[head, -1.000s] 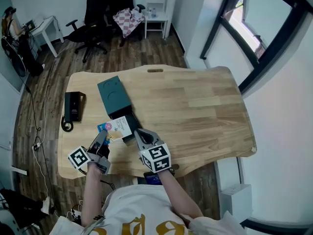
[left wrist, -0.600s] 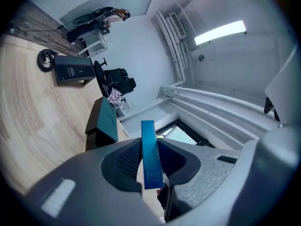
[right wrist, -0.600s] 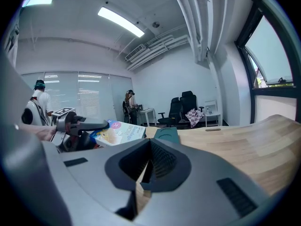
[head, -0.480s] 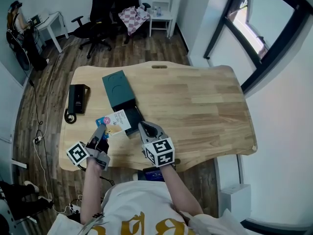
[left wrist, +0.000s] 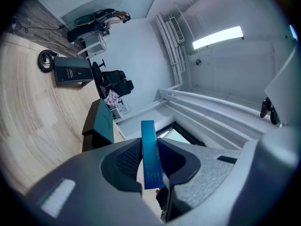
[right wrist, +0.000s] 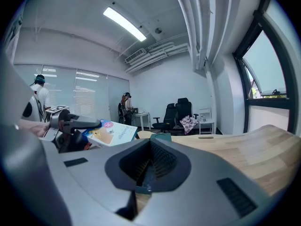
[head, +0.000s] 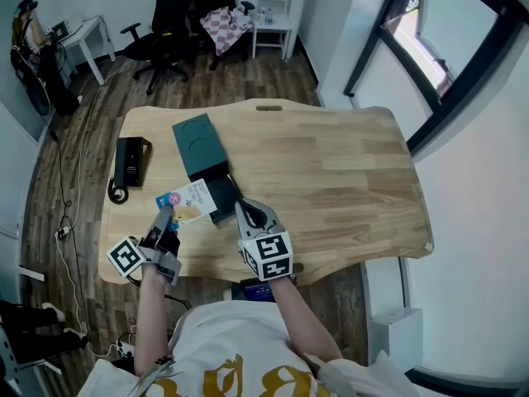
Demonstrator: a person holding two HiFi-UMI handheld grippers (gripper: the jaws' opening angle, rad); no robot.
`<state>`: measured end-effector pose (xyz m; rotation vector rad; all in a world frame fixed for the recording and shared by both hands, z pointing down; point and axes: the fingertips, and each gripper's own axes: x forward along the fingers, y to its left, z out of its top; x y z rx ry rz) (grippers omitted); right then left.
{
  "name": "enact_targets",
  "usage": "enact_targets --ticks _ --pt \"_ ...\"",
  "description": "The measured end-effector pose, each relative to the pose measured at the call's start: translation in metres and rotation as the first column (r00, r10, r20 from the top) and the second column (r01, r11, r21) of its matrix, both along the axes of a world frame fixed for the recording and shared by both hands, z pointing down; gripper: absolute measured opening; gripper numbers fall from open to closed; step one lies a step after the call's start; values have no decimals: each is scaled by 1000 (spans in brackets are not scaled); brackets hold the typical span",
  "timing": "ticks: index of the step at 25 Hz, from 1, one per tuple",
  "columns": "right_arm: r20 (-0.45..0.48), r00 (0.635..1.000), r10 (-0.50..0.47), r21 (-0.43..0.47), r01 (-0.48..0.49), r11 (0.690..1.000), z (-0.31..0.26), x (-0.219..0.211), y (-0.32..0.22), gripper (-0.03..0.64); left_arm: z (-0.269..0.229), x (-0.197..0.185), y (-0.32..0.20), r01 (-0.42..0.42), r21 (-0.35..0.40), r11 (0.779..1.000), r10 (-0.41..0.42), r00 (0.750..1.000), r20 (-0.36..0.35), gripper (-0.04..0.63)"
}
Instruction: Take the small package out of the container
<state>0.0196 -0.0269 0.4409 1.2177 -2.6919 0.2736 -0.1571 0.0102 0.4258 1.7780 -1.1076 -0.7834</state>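
The small package (head: 188, 201), a flat white and blue packet, hangs above the table just left of the container, tilted up. My left gripper (head: 165, 216) is shut on its lower edge. In the left gripper view the packet's thin blue edge (left wrist: 150, 159) stands pinched between the pads. The container's dark open tray (head: 221, 197) lies in front of its teal lid (head: 198, 145). My right gripper (head: 235, 205) is shut on the tray's near wall, whose thin teal edge (right wrist: 145, 182) shows between the jaws. The package (right wrist: 113, 133) also shows in the right gripper view.
A black device (head: 131, 162) with a coiled cable (head: 116, 194) lies at the wooden table's (head: 331, 180) left end. The table's front edge is close under both grippers. Office chairs (head: 178, 23) and a white side table (head: 78, 44) stand on the floor behind.
The left gripper has carried the package up and to the left, off the tray. The right gripper has stayed on the tray's wall.
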Motion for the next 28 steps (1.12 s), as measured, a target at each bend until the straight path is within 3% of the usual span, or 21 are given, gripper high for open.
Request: enact_targets --ticks 28 --pt "1 1000 -18 -22 18 1000 2 10 -9 5 2 6 -6 11 -3 1000 -11 1000 -11 95"
